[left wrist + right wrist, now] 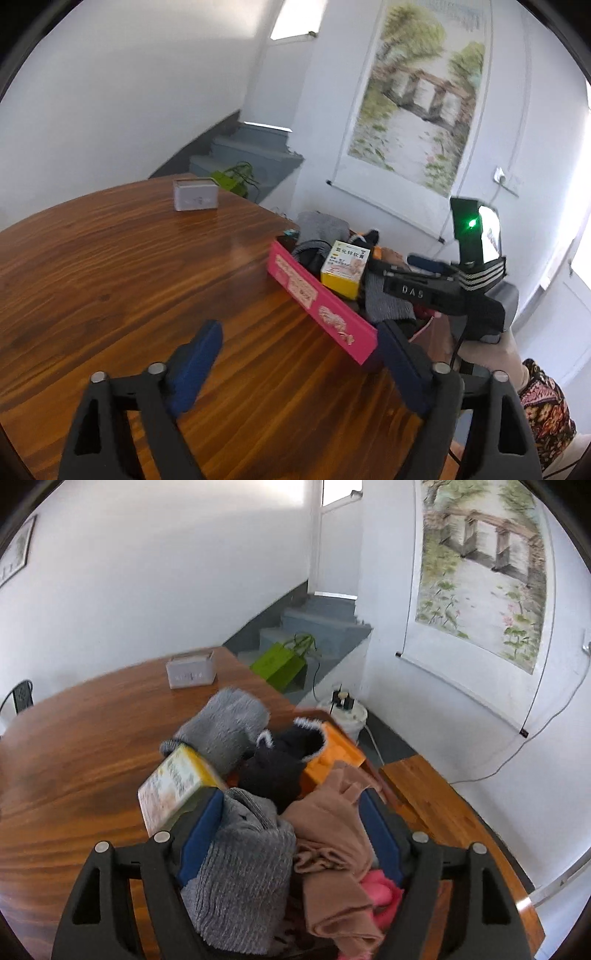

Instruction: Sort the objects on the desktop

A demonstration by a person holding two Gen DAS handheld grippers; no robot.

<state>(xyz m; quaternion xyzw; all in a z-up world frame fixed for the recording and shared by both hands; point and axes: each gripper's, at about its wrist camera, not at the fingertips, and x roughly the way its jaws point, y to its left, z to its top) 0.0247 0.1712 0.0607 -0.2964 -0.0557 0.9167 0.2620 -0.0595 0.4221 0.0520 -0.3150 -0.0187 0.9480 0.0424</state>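
A pink box (325, 310) stands on the round wooden table (110, 277), stuffed with socks and cloth. A yellow medicine box (345, 269) leans on its left rim. My left gripper (299, 328) is open above bare wood just short of the pink box, with nothing between its blue pads. My right gripper (291, 797) hangs open over the pile, where a grey knit sock (240, 878) and tan cloth (332, 849) lie between its fingers. Beyond them are a dark sock (280, 764), a fuzzy grey sock (225, 727) and the medicine box (177, 786).
A small grey box (195, 194) stands alone at the table's far edge. An orange box (336, 753) sits behind the pile. Off the table are a green bag (284, 661) on grey stairs, a white bucket (345, 710) and a wooden bench (424, 794). A hand (480, 350) holds the right gripper.
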